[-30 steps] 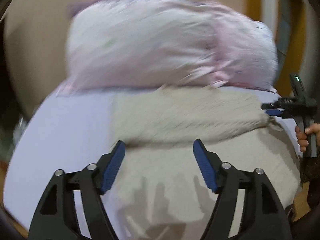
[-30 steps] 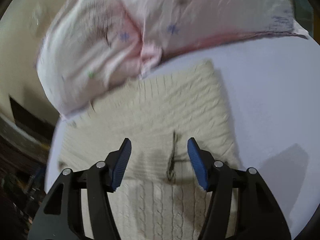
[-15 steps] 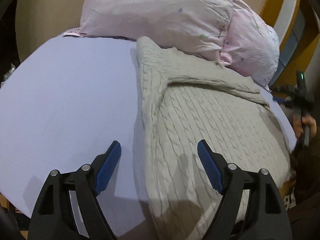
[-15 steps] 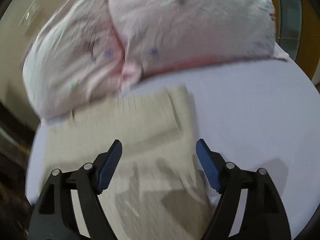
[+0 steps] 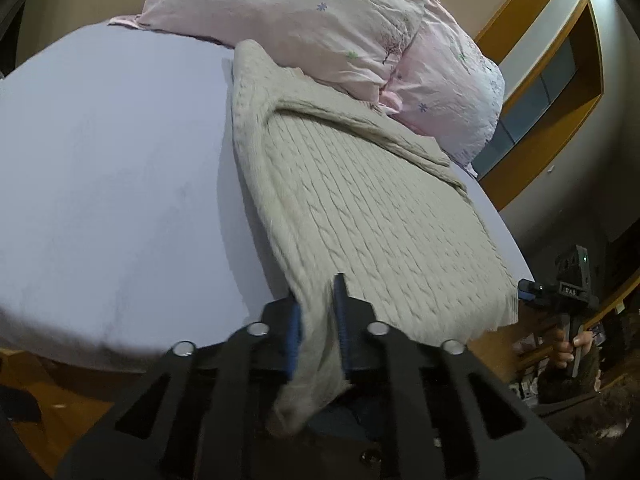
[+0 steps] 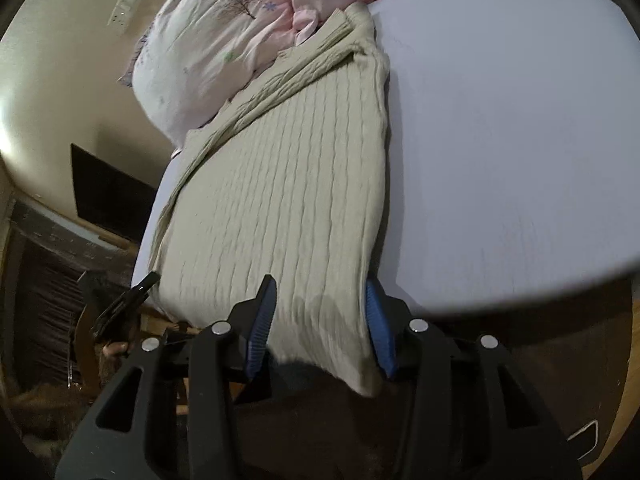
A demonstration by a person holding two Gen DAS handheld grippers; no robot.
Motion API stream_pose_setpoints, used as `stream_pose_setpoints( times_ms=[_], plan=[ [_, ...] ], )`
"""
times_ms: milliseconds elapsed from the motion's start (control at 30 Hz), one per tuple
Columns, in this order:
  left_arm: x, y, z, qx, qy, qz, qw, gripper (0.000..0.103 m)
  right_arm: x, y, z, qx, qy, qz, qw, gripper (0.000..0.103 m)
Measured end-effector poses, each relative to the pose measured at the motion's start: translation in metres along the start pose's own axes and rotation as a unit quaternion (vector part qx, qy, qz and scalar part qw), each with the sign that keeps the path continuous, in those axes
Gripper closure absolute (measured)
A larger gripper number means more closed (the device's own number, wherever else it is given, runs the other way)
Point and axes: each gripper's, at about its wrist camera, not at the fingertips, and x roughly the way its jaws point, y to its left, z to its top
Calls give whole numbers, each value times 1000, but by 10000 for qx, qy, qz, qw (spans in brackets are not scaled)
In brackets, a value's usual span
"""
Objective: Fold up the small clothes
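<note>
Beige cable knit fills both my views: the sweater (image 5: 360, 208) lies flat on the lavender sheet (image 5: 100, 160) of the bed, its far end tucked against the pink floral pillows (image 5: 320, 20), its near hem reaching the bed's near edge.

My left gripper (image 5: 318, 312) has its blue pads pressed nearly together on the sweater's near left corner; the knit is bunched between them and a fold of it hangs down over the gripper body. From the right wrist view that same corner shows as the thick folded edge at the near right of the garment.

My right gripper (image 6: 320, 312) stands wide apart, one blue pad on each side of the sweater's near hem (image 6: 320, 332). The cloth passes between the pads, but I see no squeeze on it; whether either pad touches the knit I cannot tell.

In the left wrist view the right gripper (image 5: 568, 292) appears small at the far right, just off the sweater's right corner, with the hand (image 5: 570, 348) wrapped round its handle.
</note>
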Motion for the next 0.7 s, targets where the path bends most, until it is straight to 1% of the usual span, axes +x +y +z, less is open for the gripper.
stream_pose_setpoints(
  times_ms=[33,67,100,167,200,267,333,367,400,433,467,500,533,567,600,633,667,700],
  plan=[
    [0,-1,0,-17,-1,-25,10000,94,5,-4,-2,83,80,138,9998,90],
    [0,0,1,-61,-1,-114,9999,94,12,-2,-2,168,218,224,9994,96],
    [-1,0,4,-102,0,-211,9997,95,18,-1,3,198,271,300,9990,96],
    [-3,-2,13,-136,-35,-392,9991,95,16,6,13,158,99,553,9983,97],
    [-5,-4,18,-120,-76,-454,9989,95,7,14,24,100,-141,770,9969,97],
    [-13,-7,40,-79,-296,-568,9979,95,-8,25,43,-41,-536,962,9939,97],
    [-19,-6,63,-96,-515,-630,9966,95,-18,43,82,-193,-999,1251,9869,97],
    [-19,-4,83,-144,-669,-629,9957,95,-20,47,100,-212,-1139,1344,9841,97],
    [-17,-1,100,-220,-797,-574,9949,96,-16,52,128,-201,-1322,1449,9804,97],
    [-13,4,117,-342,-919,-485,9940,96,-11,53,150,-138,-1424,1494,9784,97],
    [0,13,143,-612,-1053,-398,9918,95,1,51,179,31,-1541,1520,9763,97],
    [9,20,156,-788,-1118,-355,9900,96,15,47,203,237,-1624,1499,9750,97],
    [30,33,179,-1118,-1174,-238,9865,95,29,39,224,460,-1685,1413,9744,97],
    [46,42,193,-1306,-1157,-125,9846,95,44,28,245,707,-1732,1215,9748,97],
    [65,52,206,-1539,-1093,3,9820,95,63,19,263,963,-1752,931,9754,97],
    [92,66,221,-1830,-905,153,9788,95,86,2,282,1321,-1689,496,9755,97],
    [105,75,225,-1975,-775,224,9770,95,104,-15,293,1667,-1581,226,9730,96],
    [119,83,230,-2157,-621,242,9742,95,115,-26,297,1948,-1486,208,9693,96]
  ],
)
